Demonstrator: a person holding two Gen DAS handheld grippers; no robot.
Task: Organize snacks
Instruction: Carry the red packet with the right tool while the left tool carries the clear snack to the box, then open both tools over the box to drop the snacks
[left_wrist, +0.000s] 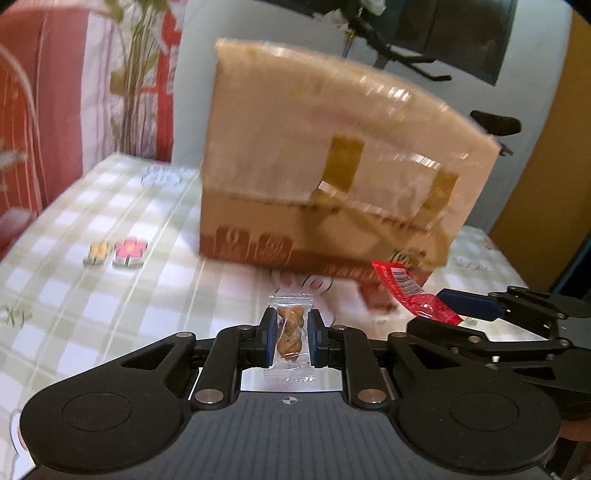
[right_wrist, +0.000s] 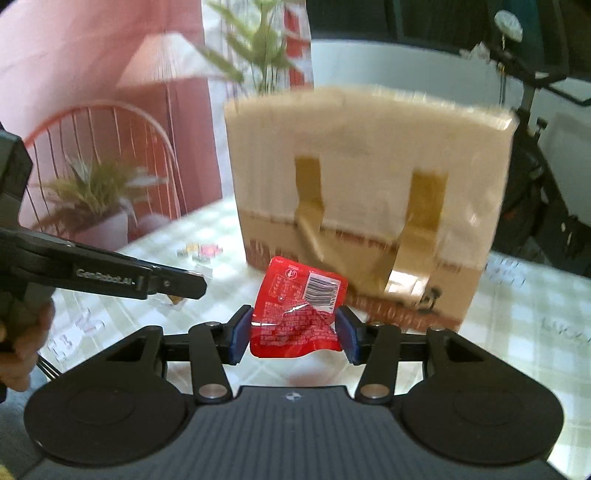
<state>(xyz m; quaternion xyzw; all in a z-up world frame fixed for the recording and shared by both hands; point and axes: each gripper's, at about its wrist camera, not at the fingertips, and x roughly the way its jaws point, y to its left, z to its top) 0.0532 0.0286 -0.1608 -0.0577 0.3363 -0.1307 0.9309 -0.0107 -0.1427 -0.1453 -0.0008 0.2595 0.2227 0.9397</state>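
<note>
Left gripper (left_wrist: 291, 334) jaws pinch a clear twist-snack packet (left_wrist: 290, 334) lengthwise; right gripper (right_wrist: 293, 330) clamps the red packet (right_wrist: 297, 314). The cardboard box (right_wrist: 369, 192) sits dead ahead on the counter (left_wrist: 110, 295), right one nearer I'd say.

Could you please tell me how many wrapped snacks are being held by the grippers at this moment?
2. A clear-wrapped twisted snack is in the left gripper; a red packet is in the right gripper. More may be hidden behind the cardboard box.

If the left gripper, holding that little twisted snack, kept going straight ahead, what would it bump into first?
Most likely the cardboard box, standing straight ahead of the left gripper and its clear-wrapped twist snack. Only bare checked tablecloth seems to lie between, though depth is uncertain.
</note>
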